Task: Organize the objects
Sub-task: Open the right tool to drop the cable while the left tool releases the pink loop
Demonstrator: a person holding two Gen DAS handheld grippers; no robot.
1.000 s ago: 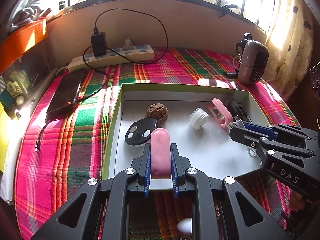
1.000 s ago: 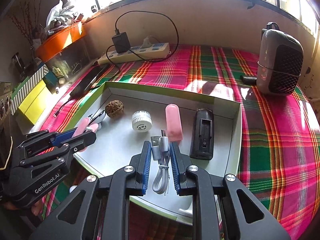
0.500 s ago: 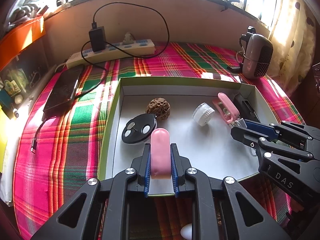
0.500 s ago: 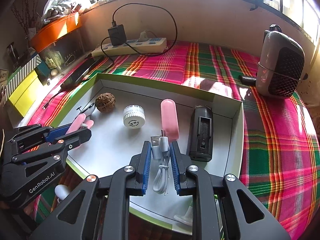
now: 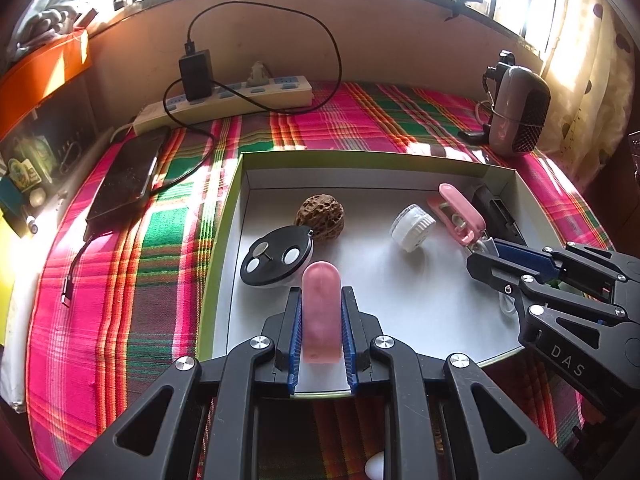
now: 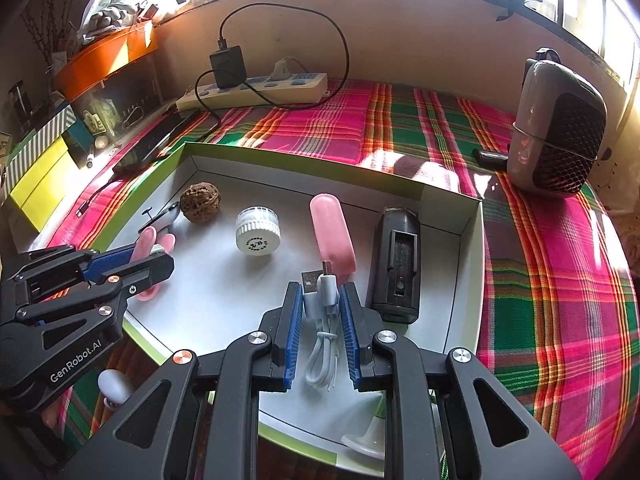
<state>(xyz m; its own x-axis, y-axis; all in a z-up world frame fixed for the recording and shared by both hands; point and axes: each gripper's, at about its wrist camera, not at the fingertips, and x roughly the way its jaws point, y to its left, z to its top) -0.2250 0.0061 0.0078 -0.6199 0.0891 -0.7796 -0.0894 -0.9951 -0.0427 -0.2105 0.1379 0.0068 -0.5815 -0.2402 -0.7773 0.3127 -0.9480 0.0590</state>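
1. The left gripper [image 5: 320, 330] is clamped on a pink cap [image 5: 321, 312], held over the near edge of the white tray [image 5: 400, 300].
2. The right gripper [image 6: 320, 332] pinches a coiled white USB cable [image 6: 322, 320], apparently lifted.
3. Risk: the loose cable loops could snag the black holder [image 6: 396, 264] or slip out.

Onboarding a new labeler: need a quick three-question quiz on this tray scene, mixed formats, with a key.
1. True or false: the left gripper is shut on the pink case.
2. What does the right gripper hold? A) walnut B) white USB cable C) white cap
3. Fill in: the walnut lies inside the ____.

Key: 1 true; 2 B, the white USB cable; 3 tray.
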